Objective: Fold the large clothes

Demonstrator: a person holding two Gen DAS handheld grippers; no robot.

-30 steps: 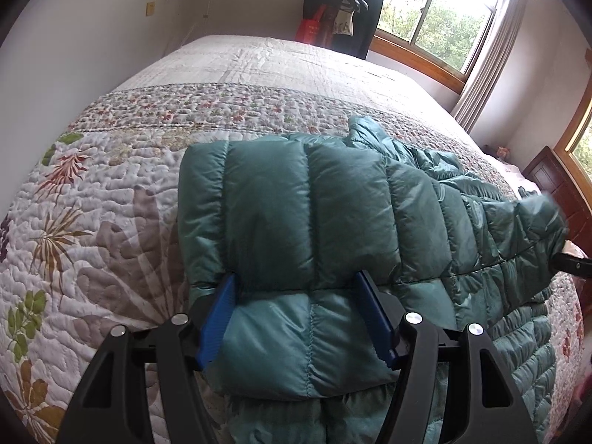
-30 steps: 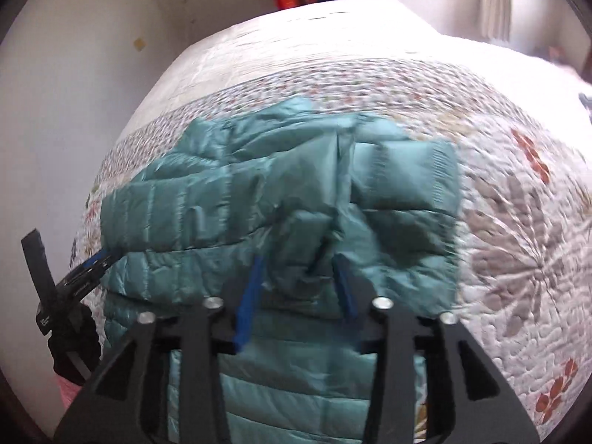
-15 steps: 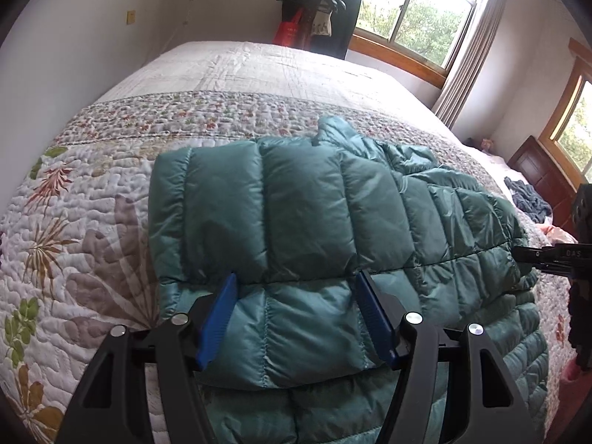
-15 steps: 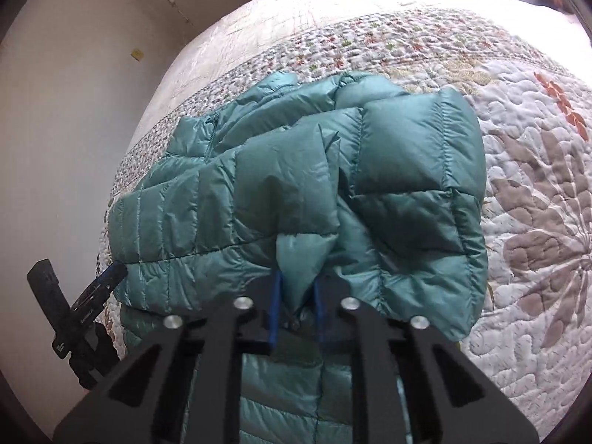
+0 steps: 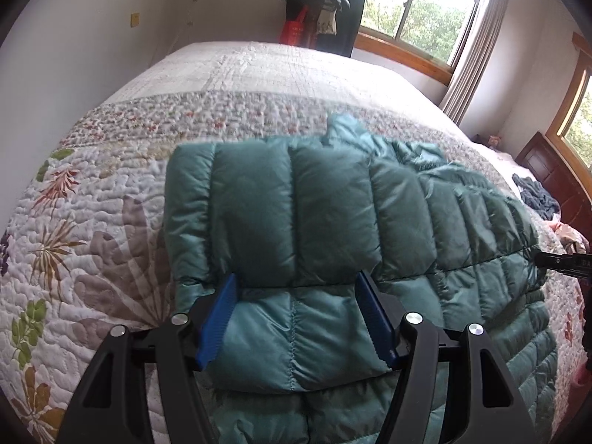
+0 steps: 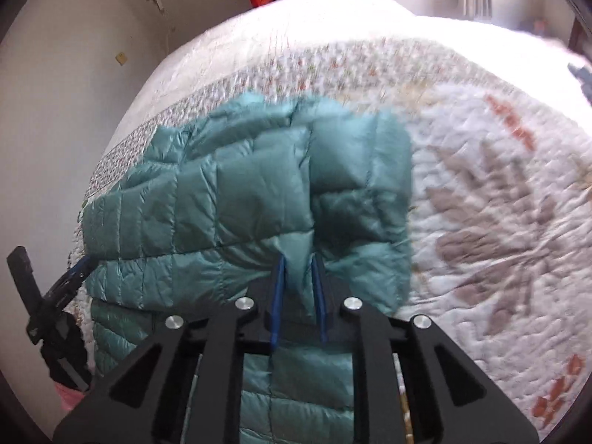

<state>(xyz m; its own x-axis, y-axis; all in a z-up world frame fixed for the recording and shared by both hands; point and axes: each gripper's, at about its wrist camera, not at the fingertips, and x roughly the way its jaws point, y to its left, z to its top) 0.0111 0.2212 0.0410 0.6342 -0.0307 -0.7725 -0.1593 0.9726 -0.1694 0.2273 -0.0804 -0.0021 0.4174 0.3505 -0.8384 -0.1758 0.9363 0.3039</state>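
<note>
A teal puffer jacket lies folded on the quilted bedspread. My left gripper is open, its blue pads wide apart on either side of the jacket's near left folded edge. In the right wrist view the jacket fills the centre. My right gripper is shut on a raised pinch of the jacket's fabric at its near right part. The right gripper's tip shows at the edge of the left wrist view. At the left of the right wrist view the left gripper is visible.
The floral quilt stretches out to the right of the jacket. Dark clothes and a red bag hang on a rack by the window. A dark garment lies near the wooden headboard. A wall runs along the bed's left.
The right gripper, open around a fold one second ago, has shut on the jacket fabric and lifted it slightly. The left gripper has stayed open over the same edge.
</note>
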